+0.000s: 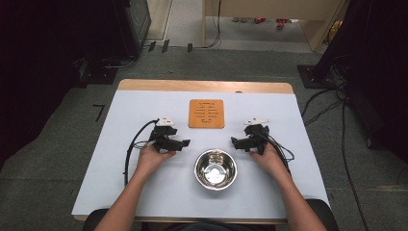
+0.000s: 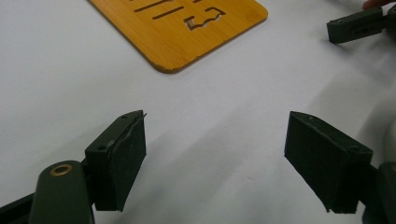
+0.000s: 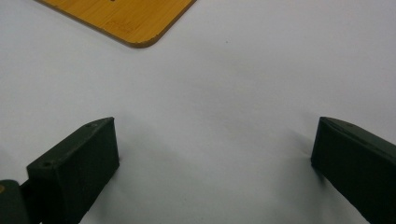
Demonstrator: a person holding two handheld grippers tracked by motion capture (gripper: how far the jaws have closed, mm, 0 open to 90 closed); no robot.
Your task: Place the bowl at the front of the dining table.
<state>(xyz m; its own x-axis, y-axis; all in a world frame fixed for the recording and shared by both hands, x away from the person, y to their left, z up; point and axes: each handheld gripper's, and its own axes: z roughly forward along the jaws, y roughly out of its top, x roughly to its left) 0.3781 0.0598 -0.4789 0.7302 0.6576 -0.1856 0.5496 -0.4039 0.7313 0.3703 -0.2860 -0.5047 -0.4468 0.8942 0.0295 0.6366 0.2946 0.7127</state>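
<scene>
Both tools rest on the white table cover [image 1: 120,159], one in each hand, and both are spread wide with nothing between the jaws. The left gripper [image 1: 179,143] sits left of the steel bowl [image 1: 215,169], its jaws pointing inward toward the middle of the table; in the left gripper view [image 2: 215,163] the two black jaws stand far apart over bare white surface, gripping nothing. The right gripper [image 1: 236,142] lies on the other side of the bowl, jaws also turned inward, and its own view [image 3: 212,168] shows the same wide gap with only the cover beneath.

The bowl stands upright and empty near the front edge of the table, between the two hands, touching neither tool. Behind it, toward the far side, lies a flat bamboo trivet [image 1: 206,113] with cut-out slots; a corner of it appears in each gripper view [image 2: 187,32] [image 3: 135,21], well clear of the jaws
</scene>
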